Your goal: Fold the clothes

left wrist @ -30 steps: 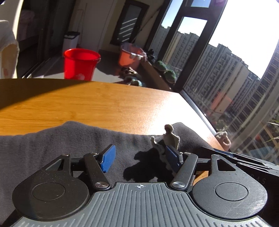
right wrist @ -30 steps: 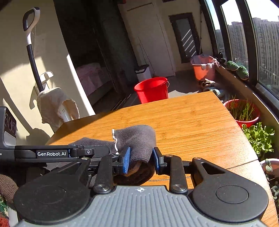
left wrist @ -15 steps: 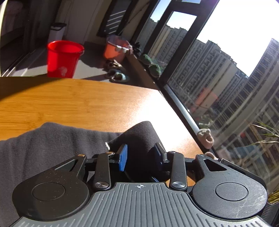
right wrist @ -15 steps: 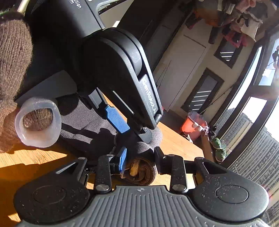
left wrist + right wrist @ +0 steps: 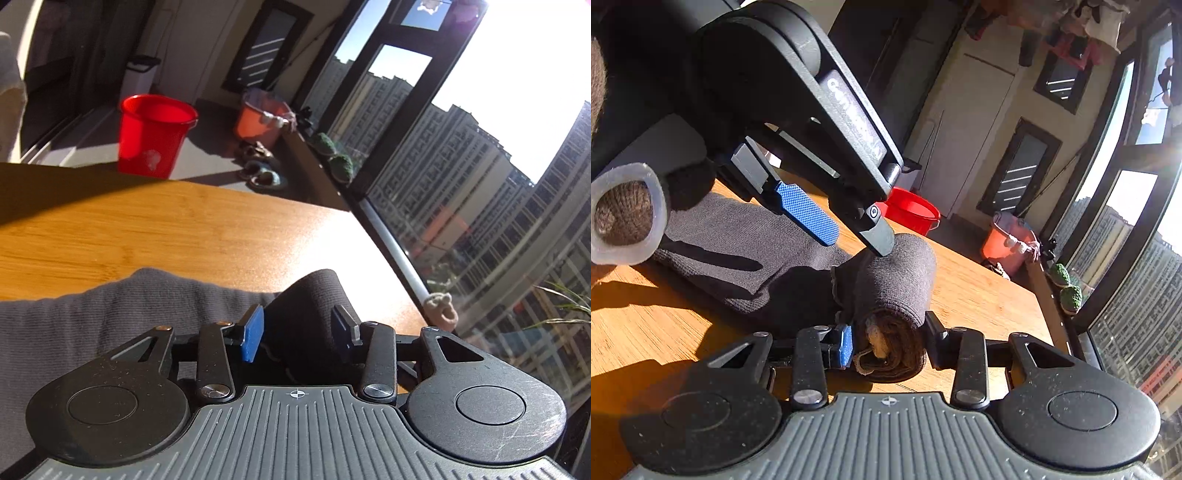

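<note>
from the left wrist we see the left gripper (image 5: 298,332) narrowed on the rolled end of a dark grey sock (image 5: 310,314). the rest of the sock lies flat toward the left along the near edge of the desk (image 5: 184,229).

from the right wrist the right gripper (image 5: 888,345) pinches the open end of the roll (image 5: 894,295), its 2 blue pads (image 5: 846,345) touching the knit. we judge it light, soft and springy, likely to unroll if let go, so we would hold across the roll's thick middle, not the loose cuff edge.
</note>
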Tool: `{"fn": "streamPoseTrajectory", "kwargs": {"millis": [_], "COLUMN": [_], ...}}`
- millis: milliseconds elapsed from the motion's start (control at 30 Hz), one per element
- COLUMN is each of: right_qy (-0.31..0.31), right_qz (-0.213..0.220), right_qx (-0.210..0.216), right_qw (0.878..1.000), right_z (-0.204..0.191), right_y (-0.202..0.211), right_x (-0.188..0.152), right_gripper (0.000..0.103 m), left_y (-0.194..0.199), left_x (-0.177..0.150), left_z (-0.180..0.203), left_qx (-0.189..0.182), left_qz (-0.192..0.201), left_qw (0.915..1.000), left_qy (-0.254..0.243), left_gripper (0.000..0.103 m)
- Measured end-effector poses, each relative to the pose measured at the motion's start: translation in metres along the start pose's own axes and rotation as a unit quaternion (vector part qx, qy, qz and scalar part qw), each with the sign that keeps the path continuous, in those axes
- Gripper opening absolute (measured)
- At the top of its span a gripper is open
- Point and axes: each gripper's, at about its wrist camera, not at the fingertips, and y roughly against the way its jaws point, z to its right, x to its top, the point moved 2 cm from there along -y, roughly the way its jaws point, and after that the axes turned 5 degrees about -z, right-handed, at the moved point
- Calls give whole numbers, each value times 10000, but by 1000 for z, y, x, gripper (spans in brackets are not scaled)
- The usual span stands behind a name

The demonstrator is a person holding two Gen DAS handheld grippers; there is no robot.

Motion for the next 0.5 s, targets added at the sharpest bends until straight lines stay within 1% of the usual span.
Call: {"fn": "streamPoseTrajectory", "kwargs": {"millis": [67,133,167,200,233,267,300,333,367,467,500], "right_qy": [425,510,360,130,-280,-738,-1209,-1684,-2138,-3109,-3531], "right_qz": [47,51,48,52,68,78,95,105,96,71,27], "right_qx": [-141,-108,29,243,617,997,1355,1678,1879,2052,2185], "right_qw": [9990,9986,9993,9996,9977,9922,9833,9713,9586,9280,9097], "right_z": [-16,-21,-16,-8,5,18,32,47,60,85,94], "right_y": [0,-1,0,1,4,7,9,12,12,4,-3], "right_x": [4,6,7,8,9,9,7,5,1,-9,-14], "right_gripper": [37,38,40,44,52,55,57,57,57,57,57], "left_y": [0,-2,-4,-5,-6,-6,-5,-4,-3,-2,-1], "left_x": [-2,-4,-5,-6,-7,-8,-9,-9,-9,-10,-10], "left_z": [0,-3,-5,-8,-12,-16,-21,-24,-27,-38,-41], "left_qx": [27,177,287,369,444,473,496,530,566,587,576], "left_qz": [6,4,-1,-5,-9,-4,3,13,23,30,28], "left_qw": [10000,9998,9995,9992,9989,9988,9988,9986,9984,9982,9982], "left_qy": [-29,-105,-153,-173,-160,-107,-49,-14,18,141,187], "left_gripper": [44,47,48,49,50,50,51,51,51,51,51]}}
